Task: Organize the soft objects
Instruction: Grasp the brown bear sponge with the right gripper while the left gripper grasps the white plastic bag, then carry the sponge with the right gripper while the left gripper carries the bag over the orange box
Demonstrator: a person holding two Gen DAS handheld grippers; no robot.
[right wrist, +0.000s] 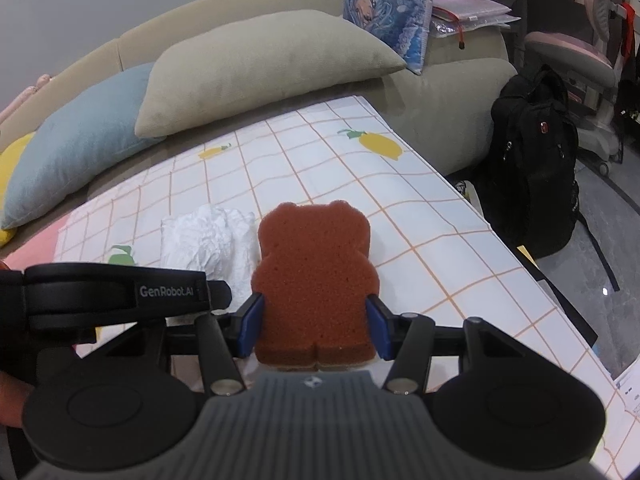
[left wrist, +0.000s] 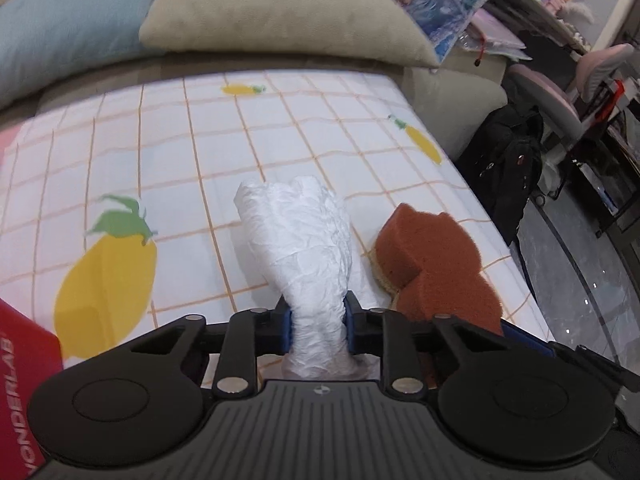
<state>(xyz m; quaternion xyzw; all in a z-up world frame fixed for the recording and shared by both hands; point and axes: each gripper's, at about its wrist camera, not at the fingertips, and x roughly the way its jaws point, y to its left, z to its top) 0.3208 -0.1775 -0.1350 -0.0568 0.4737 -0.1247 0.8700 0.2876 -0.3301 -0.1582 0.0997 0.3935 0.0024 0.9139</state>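
Observation:
My left gripper (left wrist: 318, 326) is shut on a crumpled white plastic bag (left wrist: 304, 248) and pinches its lower end, the rest standing out over the lemon-print checked cloth (left wrist: 200, 152). My right gripper (right wrist: 314, 330) is shut on a brown bear-shaped sponge (right wrist: 314, 280), held flat between the blue pads. The sponge also shows in the left wrist view (left wrist: 436, 268), just right of the bag. The bag shows in the right wrist view (right wrist: 208, 240), left of the sponge, behind the left gripper's black body (right wrist: 120, 292).
A beige pillow (left wrist: 280, 12) and a blue pillow (left wrist: 68, 28) lie on the sofa behind the cloth. A red box (left wrist: 20, 368) stands at the left edge. A black backpack (right wrist: 536, 160) and a pink chair (right wrist: 572, 52) stand on the floor to the right.

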